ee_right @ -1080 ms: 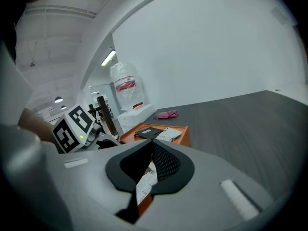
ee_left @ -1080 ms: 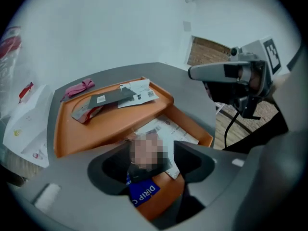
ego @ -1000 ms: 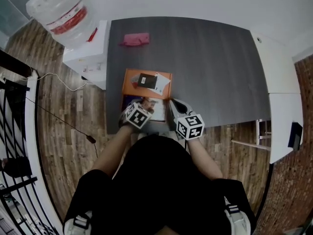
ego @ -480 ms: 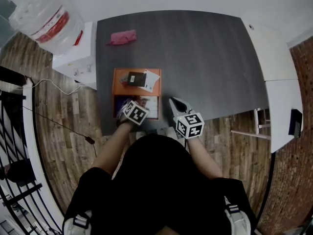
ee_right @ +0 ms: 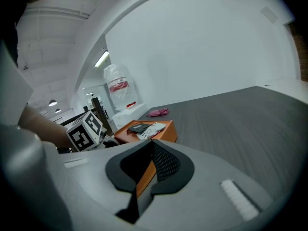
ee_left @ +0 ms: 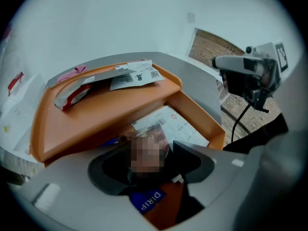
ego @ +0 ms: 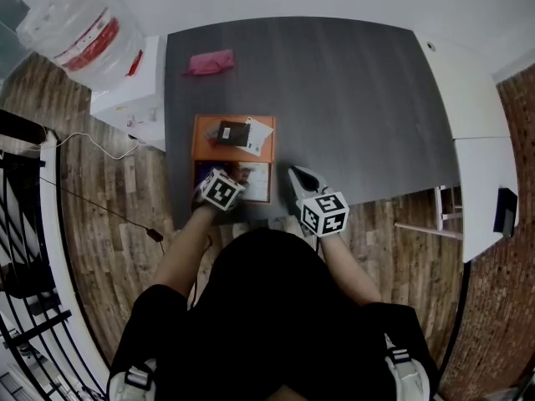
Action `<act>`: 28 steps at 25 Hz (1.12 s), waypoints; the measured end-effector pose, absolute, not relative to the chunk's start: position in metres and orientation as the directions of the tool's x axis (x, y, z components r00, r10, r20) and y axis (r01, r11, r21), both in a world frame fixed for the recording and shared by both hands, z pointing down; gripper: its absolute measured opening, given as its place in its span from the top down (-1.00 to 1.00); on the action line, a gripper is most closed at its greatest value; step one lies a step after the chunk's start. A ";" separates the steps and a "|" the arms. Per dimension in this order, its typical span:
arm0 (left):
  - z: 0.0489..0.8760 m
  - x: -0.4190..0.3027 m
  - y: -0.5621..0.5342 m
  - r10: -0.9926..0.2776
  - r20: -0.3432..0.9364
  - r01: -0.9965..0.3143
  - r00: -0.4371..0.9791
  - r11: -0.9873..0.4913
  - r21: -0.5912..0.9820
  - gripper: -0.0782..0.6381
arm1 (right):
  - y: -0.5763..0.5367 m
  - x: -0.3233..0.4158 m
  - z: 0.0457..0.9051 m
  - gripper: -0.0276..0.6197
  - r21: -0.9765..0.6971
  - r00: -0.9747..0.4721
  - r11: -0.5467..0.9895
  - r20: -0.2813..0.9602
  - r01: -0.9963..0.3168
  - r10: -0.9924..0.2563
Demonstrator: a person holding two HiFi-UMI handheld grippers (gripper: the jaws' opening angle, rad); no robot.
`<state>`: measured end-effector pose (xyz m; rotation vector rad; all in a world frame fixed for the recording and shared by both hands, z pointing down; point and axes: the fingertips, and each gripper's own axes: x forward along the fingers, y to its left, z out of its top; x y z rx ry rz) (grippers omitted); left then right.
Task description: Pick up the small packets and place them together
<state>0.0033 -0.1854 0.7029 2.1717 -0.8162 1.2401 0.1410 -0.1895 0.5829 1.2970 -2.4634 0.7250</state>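
Note:
An orange tray [ego: 205,132] lies on the dark table [ego: 359,98] and holds a dark packet [ego: 232,134] and a white packet [ego: 259,132]. Just in front of it is an open orange box [ego: 261,194] with more packets. My left gripper [ego: 237,180] points down into this box. In the left gripper view a shiny packet [ee_left: 153,131] lies between the wide-apart jaws of the left gripper [ee_left: 149,153], which have just been closing. A white packet [ee_left: 175,124] and a blue packet [ee_left: 147,201] lie beside it. My right gripper [ego: 301,176] hovers shut and empty to the right of the box.
A pink object [ego: 209,62] lies at the table's far left. A water bottle [ego: 71,32] stands on a white cabinet [ego: 134,98] left of the table. A white tabletop [ego: 476,124] adjoins the table's right side. The table's near edge runs just under both grippers.
The head view shifted, so tray and box sit further left in the picture. The left gripper's cube edged slightly left over the box. The right gripper kept still.

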 end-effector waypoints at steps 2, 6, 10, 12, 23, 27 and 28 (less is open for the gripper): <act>0.698 0.003 -0.186 -0.256 0.876 -0.700 0.409 -0.703 0.122 0.09 | -0.189 0.138 0.582 0.91 -0.306 -0.571 0.482 0.446 -0.821 -0.690; 0.693 0.006 -0.183 -0.276 0.861 -0.676 0.427 -0.730 0.101 0.61 | -0.189 0.135 0.582 0.91 -0.305 -0.576 0.489 0.442 -0.817 -0.688; 0.705 -0.001 -0.180 -0.274 0.879 -0.658 0.391 -0.751 0.059 0.74 | -0.187 0.131 0.582 0.91 -0.307 -0.584 0.497 0.440 -0.812 -0.683; 0.706 -0.005 -0.180 -0.280 0.884 -0.660 0.373 -0.751 0.040 0.78 | -0.187 0.130 0.581 0.91 -0.308 -0.585 0.498 0.438 -0.811 -0.682; 0.690 -0.042 -0.190 -0.370 0.882 -0.740 0.293 -0.672 -0.036 0.32 | -0.185 0.122 0.581 0.91 -0.309 -0.599 0.513 0.436 -0.801 -0.672; 0.680 -0.058 -0.199 -0.402 0.857 -0.816 0.321 -0.577 0.035 0.16 | -0.184 0.117 0.583 0.91 -0.315 -0.609 0.521 0.440 -0.793 -0.660; 0.677 -0.064 -0.202 -0.414 0.856 -0.829 0.310 -0.558 0.031 0.15 | -0.184 0.117 0.584 0.91 -0.316 -0.610 0.522 0.442 -0.792 -0.658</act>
